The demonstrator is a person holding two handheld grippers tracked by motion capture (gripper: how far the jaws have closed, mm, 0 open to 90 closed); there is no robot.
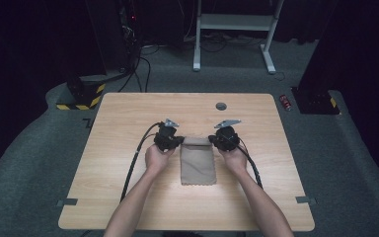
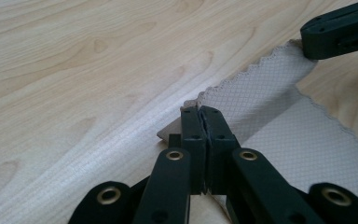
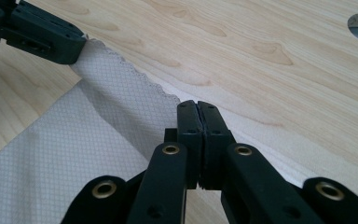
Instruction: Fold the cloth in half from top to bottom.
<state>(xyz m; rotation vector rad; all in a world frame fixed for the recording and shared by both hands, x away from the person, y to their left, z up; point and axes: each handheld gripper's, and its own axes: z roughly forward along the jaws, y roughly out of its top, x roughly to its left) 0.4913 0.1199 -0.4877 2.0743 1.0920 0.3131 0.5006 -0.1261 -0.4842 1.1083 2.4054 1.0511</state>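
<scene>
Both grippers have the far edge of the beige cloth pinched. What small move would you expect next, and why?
Probably a short pull of that edge toward the person, to fold it over. The left gripper and right gripper are each shut on a far corner of the cloth. The pinched edge stands slightly lifted, while the rest lies flat on the table.

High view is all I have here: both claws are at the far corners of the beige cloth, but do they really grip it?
Observer: Yes. In the left gripper view the left claw is shut on a corner of the cloth.
Operator: And the other one?
Observer: The right claw is shut on the opposite corner too.
Operator: Does that edge lie flat?
Observer: No, the scalloped edge seems raised off the table, stretched between both claws.
</scene>
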